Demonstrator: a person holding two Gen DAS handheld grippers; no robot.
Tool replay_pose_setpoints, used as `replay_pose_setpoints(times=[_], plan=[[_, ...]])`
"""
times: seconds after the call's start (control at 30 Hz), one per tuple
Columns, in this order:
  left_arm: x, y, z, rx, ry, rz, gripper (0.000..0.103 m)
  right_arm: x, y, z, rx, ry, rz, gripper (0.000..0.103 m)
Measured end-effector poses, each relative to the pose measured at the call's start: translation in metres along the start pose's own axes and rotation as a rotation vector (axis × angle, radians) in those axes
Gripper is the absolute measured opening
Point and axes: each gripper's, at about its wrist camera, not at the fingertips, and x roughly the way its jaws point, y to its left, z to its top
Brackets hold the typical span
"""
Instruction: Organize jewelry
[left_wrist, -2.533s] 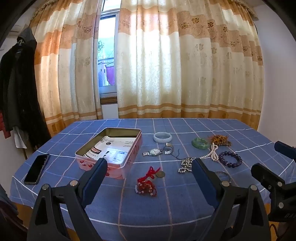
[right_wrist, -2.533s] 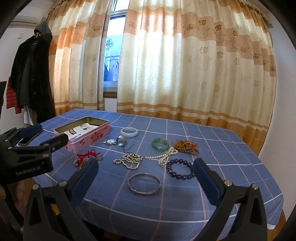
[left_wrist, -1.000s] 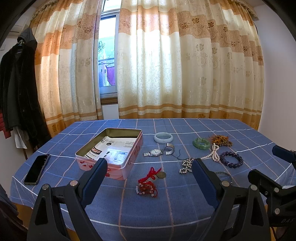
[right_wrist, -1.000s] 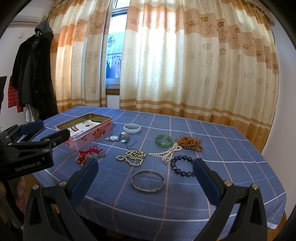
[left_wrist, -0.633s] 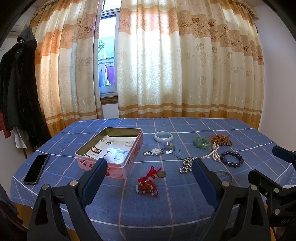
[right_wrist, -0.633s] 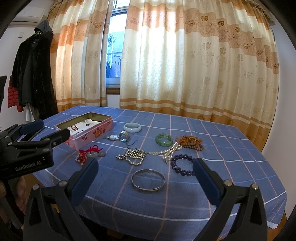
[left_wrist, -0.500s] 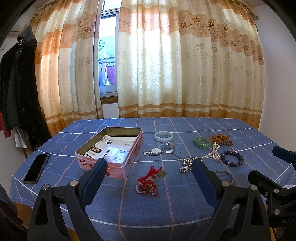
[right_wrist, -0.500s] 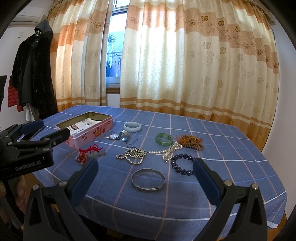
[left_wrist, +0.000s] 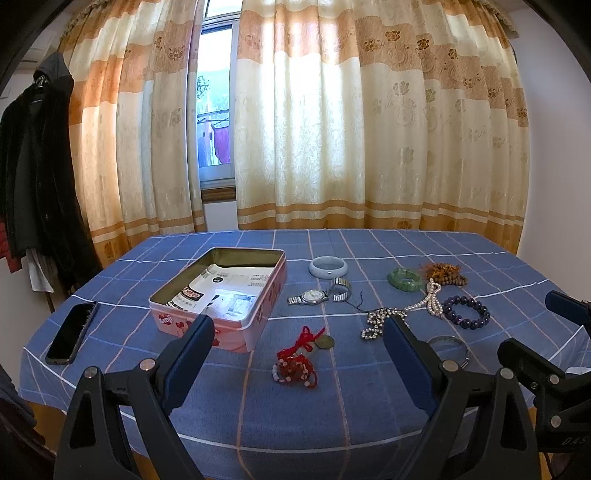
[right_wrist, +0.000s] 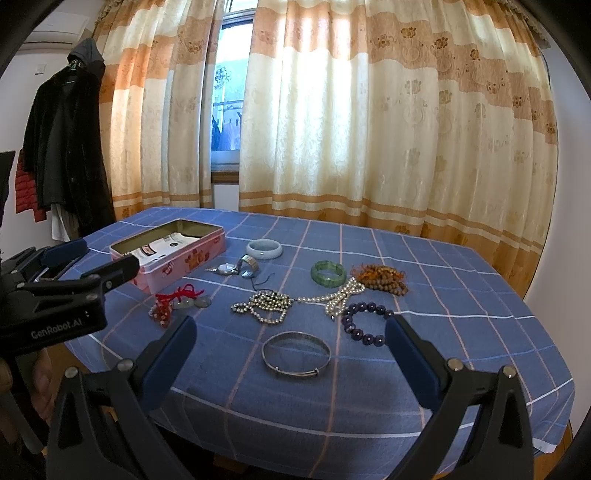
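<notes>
- Jewelry lies spread over the blue checked tablecloth (right_wrist: 461, 295), to the right of an open pink tin (left_wrist: 221, 295) whose floor carries printed paper; the print is too small to read.
- "GenRobot.AI" is printed in white on the body of the left gripper (right_wrist: 99, 266) as the right wrist view shows it; part of a label, "DAS", shows on the right gripper's body at the lower right edge of the left wrist view.
- Left gripper (left_wrist: 295, 343): both fingers spread wide, holding nothing, above the near table edge. A red-corded bead bracelet (left_wrist: 295, 365) lies between its fingers in that view, and the tin just beyond its left finger.
- Right gripper (right_wrist: 288, 339): fingers likewise parted and empty. A plain silver bangle (right_wrist: 295, 354) lies on the cloth between them.
- Beyond the bangle: a purple bead bracelet (right_wrist: 365, 323), a pearl strand (right_wrist: 295, 301), a green bangle (right_wrist: 328, 272), brown beads (right_wrist: 382, 277).
- Nearer the tin: a wristwatch (left_wrist: 317, 294) and a pale bangle (left_wrist: 328, 266).
- A dark phone (left_wrist: 72, 332) lies at the table's left edge.
- Dark coats (right_wrist: 66, 147) hang on the left wall.
</notes>
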Motion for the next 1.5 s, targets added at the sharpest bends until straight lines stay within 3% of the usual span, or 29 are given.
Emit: replay_pose_setpoints(times=[0.53,0.87,0.93,0.97,1.07,1.23,1.5], plan=[[0.040,0.018,-0.018,-0.009,0.086,0.016,0.092,0.030,-0.020,-0.019,0.032,0.107,-0.016,0.103],[0.092,-0.008,-0.013,0.131,0.142,-0.051,0.091,0.050,-0.030,-0.032,0.056,0.171,-0.005,0.103],[0.105,-0.012,-0.013,0.155,0.169,-0.051,0.080,0.052,-0.033,-0.033,0.066,0.170,-0.001,0.103],[0.111,-0.013,-0.013,0.157,0.191,-0.061,0.070,0.052,-0.034,-0.032,0.070,0.168,0.003,0.103],[0.124,-0.010,-0.015,0.149,0.238,-0.065,0.056,0.052,-0.038,-0.033,0.080,0.160,0.008,0.103],[0.126,-0.009,-0.020,0.145,0.247,-0.093,0.000,0.058,-0.044,-0.036,0.092,0.165,0.008,0.103],[0.105,0.006,0.006,0.080,0.122,-0.128,0.000,0.067,-0.044,-0.038,0.078,0.191,0.015,0.103]])
